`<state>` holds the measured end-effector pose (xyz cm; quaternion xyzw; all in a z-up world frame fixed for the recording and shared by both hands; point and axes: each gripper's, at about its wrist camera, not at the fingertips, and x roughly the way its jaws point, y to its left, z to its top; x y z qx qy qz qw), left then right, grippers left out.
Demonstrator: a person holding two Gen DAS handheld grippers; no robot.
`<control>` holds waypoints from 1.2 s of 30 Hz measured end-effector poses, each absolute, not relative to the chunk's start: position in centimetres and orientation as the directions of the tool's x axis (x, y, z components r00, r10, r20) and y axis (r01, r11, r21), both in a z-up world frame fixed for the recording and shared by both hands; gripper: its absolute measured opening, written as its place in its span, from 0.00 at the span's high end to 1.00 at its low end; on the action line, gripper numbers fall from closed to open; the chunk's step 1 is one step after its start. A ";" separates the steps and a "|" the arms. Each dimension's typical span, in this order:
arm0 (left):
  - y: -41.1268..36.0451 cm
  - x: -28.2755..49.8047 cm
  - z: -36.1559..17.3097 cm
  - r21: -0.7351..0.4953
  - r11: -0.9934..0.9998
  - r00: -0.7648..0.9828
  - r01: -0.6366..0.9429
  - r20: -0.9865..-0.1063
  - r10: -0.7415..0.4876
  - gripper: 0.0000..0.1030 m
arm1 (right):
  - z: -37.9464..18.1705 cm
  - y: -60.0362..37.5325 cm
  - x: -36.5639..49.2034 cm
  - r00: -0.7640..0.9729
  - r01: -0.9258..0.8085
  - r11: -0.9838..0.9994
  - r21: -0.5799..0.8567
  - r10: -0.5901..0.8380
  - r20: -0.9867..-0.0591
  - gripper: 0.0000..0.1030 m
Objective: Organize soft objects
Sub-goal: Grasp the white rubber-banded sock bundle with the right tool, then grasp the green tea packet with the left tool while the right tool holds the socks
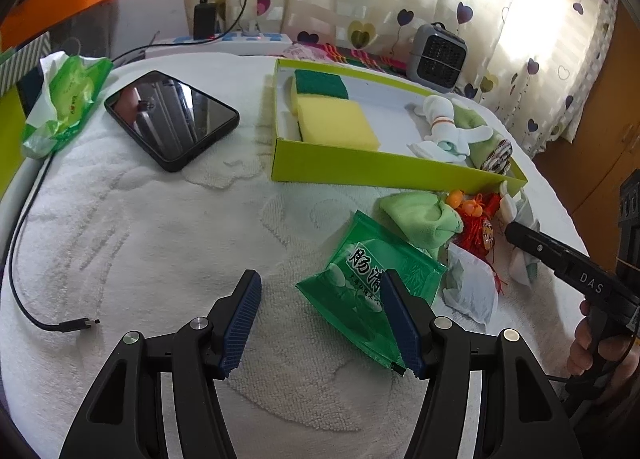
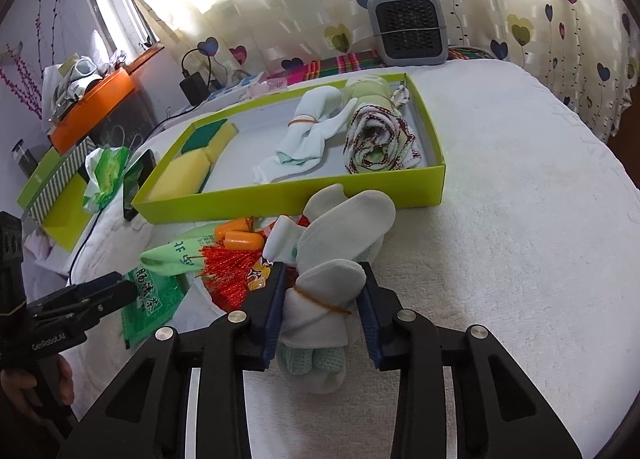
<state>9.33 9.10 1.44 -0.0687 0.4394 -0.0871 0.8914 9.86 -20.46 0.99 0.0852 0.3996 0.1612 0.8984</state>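
Right now the right gripper [image 2: 322, 309], jaws spread, straddles the pale rubber-banded sock bundle [image 2: 320, 299], long axis toward twelve o'clock and the lime cardboard tray [image 2: 288, 199]; the left gripper [image 1: 320, 323] hovers open.

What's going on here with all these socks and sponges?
Someone is sorting soft things into a green tray using two handheld grippers. The right gripper has its fingers around a banded sock bundle lying outside the tray. The left gripper is open over a green packet. Sponges already sit inside.
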 end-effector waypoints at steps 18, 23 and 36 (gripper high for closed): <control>6.4 9.9 1.6 -0.108 0.976 0.577 0.191 -0.792 -0.200 0.40 | 2.1 -22.5 8.2 0.688 -0.185 0.950 0.253 0.309 -0.657 0.66; 5.4 10.1 1.5 -0.087 0.973 0.568 0.215 -0.799 -0.197 0.40 | 1.9 -22.7 8.2 0.685 -0.190 0.946 0.264 0.320 -0.655 0.66; 4.0 10.7 1.2 -0.030 0.979 0.572 0.201 -0.808 -0.142 0.40 | 1.6 -23.0 8.4 0.667 -0.206 0.931 0.301 0.359 -0.653 0.66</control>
